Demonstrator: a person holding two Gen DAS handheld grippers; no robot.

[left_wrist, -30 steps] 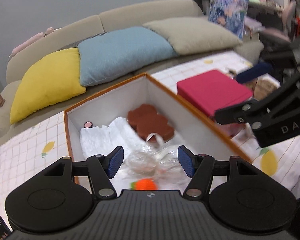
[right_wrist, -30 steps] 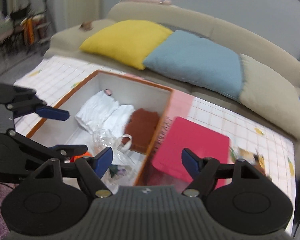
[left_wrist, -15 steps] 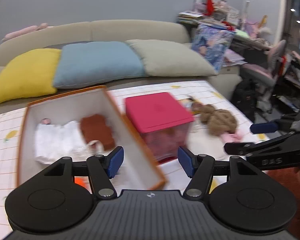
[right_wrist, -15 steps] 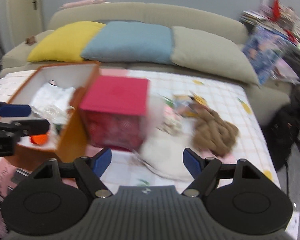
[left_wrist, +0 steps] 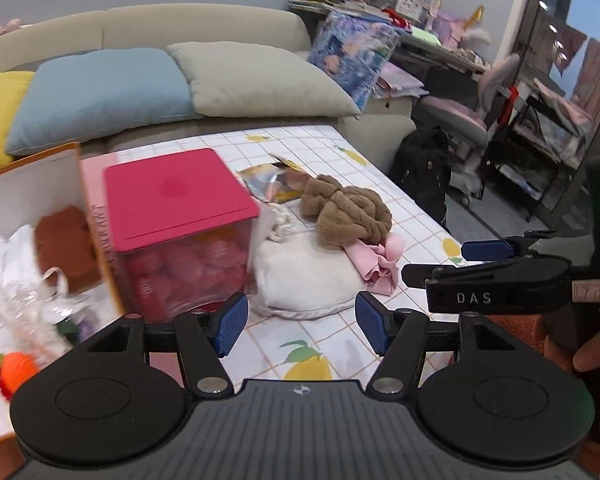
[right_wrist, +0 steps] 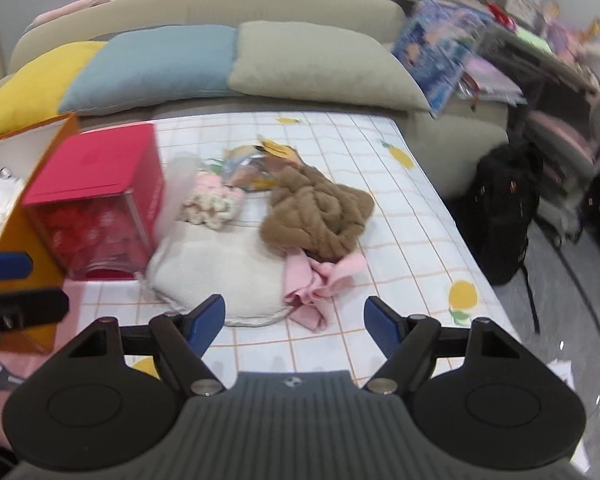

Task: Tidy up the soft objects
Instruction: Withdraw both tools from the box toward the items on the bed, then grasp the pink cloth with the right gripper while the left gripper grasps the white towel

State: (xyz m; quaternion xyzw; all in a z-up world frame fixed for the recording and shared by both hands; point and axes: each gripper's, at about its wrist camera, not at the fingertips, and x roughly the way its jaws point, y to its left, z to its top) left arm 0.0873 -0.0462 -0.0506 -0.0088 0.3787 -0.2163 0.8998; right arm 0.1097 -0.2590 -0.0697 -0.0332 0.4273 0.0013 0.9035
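A brown knotted plush (left_wrist: 346, 210) (right_wrist: 318, 214) lies on the checked tablecloth, over a pink cloth (left_wrist: 380, 262) (right_wrist: 316, 286) and a white cushion (left_wrist: 300, 276) (right_wrist: 216, 276). A crocheted flower bundle (right_wrist: 212, 202) lies behind the cushion. An orange box (left_wrist: 96, 236) (right_wrist: 24, 240) at the left holds white cloth, a brown item and a plastic bag. My left gripper (left_wrist: 298, 322) is open and empty, in front of the cushion. My right gripper (right_wrist: 294, 326) is open and empty, near the pink cloth; it shows at the right in the left wrist view (left_wrist: 460, 260).
A pink-lidded clear box (left_wrist: 180, 224) (right_wrist: 96, 204) stands between the orange box and the cushion. A snack packet (left_wrist: 272, 178) lies behind the plush. A sofa with yellow, blue and grey pillows (right_wrist: 324, 64) lines the back. A black backpack (right_wrist: 504, 208) sits on the floor at the right.
Both grippers have swung right, away from the orange box, and now face the pile of soft things. Both stayed open and empty.
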